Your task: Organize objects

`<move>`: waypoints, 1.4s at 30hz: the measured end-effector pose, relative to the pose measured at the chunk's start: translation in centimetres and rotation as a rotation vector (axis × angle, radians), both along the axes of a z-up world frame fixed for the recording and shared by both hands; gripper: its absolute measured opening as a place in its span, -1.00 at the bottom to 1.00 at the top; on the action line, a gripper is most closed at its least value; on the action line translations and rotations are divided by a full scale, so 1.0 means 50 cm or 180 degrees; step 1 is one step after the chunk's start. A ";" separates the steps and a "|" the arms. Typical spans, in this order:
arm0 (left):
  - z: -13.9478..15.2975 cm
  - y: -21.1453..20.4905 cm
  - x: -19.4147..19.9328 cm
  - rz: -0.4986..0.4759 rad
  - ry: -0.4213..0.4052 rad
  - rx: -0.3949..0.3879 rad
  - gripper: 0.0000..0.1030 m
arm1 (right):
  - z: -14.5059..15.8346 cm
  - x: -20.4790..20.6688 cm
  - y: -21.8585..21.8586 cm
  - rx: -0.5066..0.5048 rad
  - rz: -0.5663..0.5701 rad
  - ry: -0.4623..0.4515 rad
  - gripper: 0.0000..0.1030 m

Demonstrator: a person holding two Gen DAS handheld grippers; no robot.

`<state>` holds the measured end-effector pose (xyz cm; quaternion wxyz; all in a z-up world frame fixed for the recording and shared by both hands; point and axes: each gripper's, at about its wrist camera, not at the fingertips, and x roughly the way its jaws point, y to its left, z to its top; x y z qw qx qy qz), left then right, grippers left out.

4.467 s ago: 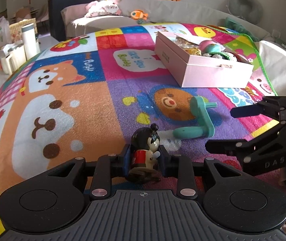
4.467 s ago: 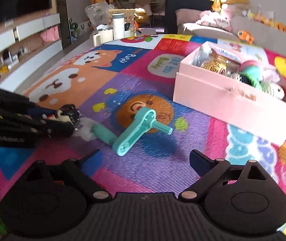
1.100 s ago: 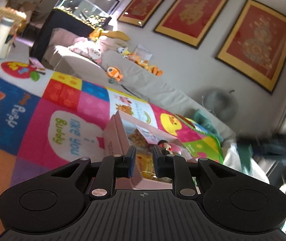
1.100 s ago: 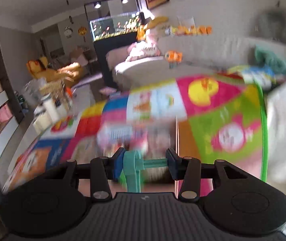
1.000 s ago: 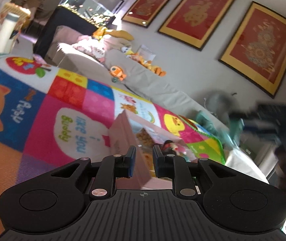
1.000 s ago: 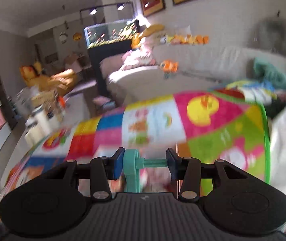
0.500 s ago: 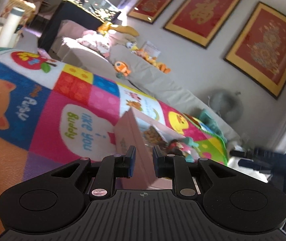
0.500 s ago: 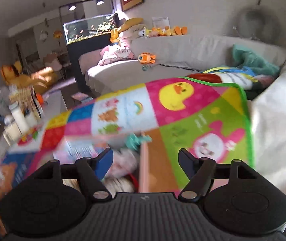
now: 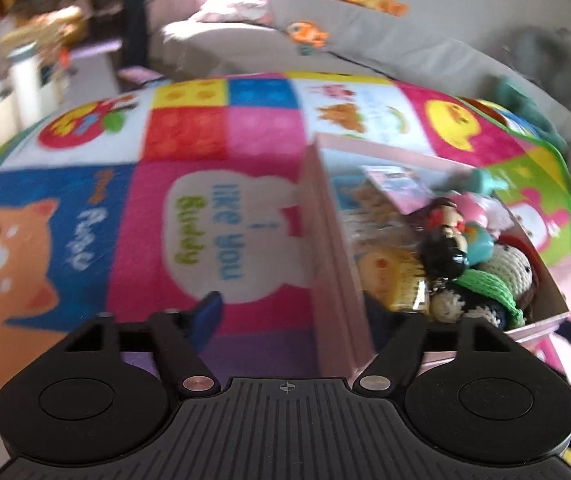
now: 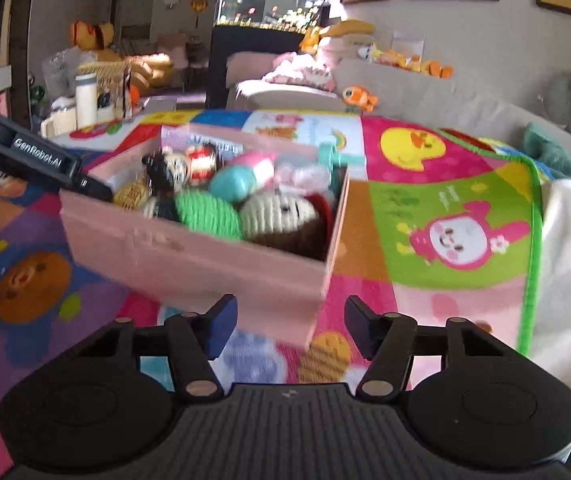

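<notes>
Over the colourful patchwork play mat (image 10: 445, 200), both grippers hover with jaws apart and empty: the left gripper (image 9: 291, 312) near the pink cardboard box's (image 10: 189, 256) left wall, the right gripper (image 10: 291, 320) before its near corner. Inside the box lie a black-haired doll figurine (image 10: 173, 168), a teal plastic handle toy (image 10: 331, 156) at the far edge, and crocheted balls (image 10: 205, 212).

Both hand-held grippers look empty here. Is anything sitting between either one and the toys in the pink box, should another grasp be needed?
Nothing visible blocks from above: the pink cardboard box is open-topped. Head-on, its near wall stands between the open right hand-held gripper and the toys. The box's side wall stands before the open left hand-held gripper, with the black-haired doll figurine beyond it.
</notes>
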<state>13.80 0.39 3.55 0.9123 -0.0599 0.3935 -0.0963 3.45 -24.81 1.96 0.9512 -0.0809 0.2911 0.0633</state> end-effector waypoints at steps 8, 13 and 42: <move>0.000 0.127 -0.002 0.0517 -0.0191 -0.0076 0.95 | 0.001 0.064 0.103 -0.0049 0.0317 -0.0059 0.18; -0.013 0.179 0.019 0.0599 -0.0209 -0.0183 0.97 | 0.003 0.094 0.158 -0.0075 0.0330 -0.0048 0.18; -0.071 0.044 -0.269 0.0395 -0.0404 0.0632 0.98 | -0.045 -0.080 0.139 0.0359 -0.0274 0.0520 1.00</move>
